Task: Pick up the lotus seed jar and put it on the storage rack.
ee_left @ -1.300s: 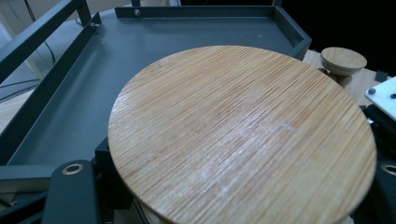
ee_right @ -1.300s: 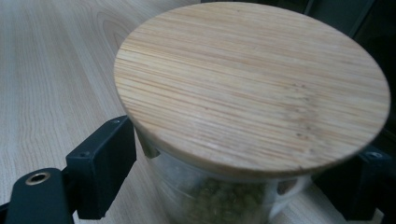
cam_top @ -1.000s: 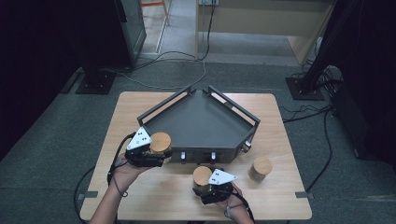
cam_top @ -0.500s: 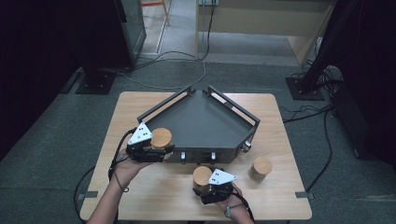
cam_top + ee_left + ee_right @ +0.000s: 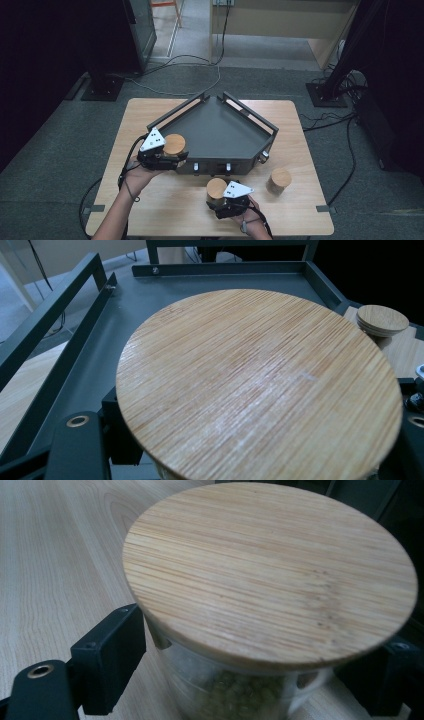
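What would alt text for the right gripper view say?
A glass jar of small green beans, topped by a round bamboo lid, sits between the right gripper's two black jaws on a pale wooden table.

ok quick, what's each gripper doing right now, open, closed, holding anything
Left gripper: closed on a wooden-lidded jar at the tray's edge.
Right gripper: closed on a jar of green beans.

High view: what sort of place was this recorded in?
Probably a lab or recording workshop, not a home: a lone wooden table on grey carpet, loose cables across the floor, and black equipment stands around it.
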`<state>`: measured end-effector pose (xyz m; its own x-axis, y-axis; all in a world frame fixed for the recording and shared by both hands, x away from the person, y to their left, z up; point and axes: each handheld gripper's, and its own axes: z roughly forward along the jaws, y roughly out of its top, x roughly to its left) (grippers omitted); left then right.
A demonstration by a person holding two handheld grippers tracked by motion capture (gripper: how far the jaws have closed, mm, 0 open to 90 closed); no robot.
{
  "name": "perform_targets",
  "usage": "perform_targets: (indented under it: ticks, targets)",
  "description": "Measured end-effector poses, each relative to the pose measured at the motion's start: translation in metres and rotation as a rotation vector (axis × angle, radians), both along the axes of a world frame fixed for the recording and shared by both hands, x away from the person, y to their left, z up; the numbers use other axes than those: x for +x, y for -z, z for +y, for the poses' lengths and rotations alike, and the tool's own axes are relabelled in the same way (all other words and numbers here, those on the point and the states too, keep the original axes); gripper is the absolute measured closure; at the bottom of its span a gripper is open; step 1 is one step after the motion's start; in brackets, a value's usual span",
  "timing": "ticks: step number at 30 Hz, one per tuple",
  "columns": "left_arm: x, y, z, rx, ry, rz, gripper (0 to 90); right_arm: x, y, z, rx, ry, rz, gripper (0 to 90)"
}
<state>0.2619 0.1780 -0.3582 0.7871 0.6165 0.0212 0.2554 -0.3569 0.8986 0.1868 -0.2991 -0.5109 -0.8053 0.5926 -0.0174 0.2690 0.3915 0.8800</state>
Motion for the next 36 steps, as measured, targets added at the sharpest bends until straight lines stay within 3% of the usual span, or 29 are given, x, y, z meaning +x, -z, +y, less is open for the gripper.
perform_targets:
  ticks: [15, 19, 27, 32, 36]
  targets:
    - [0.011, -0.002, -0.004, -0.002, -0.012, -0.016, 25.1, 0.0, 0.0, 0.0, 0.0, -0.002, 0.0, 13.3]
    - [0.014, -0.002, -0.007, 0.016, -0.012, -0.016, 25.1, 0.0, 0.0, 0.0, -0.001, -0.002, -0.001, 13.4]
    - [0.017, -0.003, -0.011, -0.002, -0.012, -0.018, 25.1, 0.0, 0.0, 0.0, 0.0, -0.003, 0.0, 13.3]
    - [0.022, -0.005, -0.019, 0.028, -0.015, -0.019, 25.1, 0.0, 0.0, 0.0, 0.0, -0.001, 0.0, 13.3]
    - [0.024, -0.004, -0.02, 0.017, -0.016, -0.019, 25.1, 0.0, 0.0, 0.0, 0.0, -0.002, -0.001, 13.3]
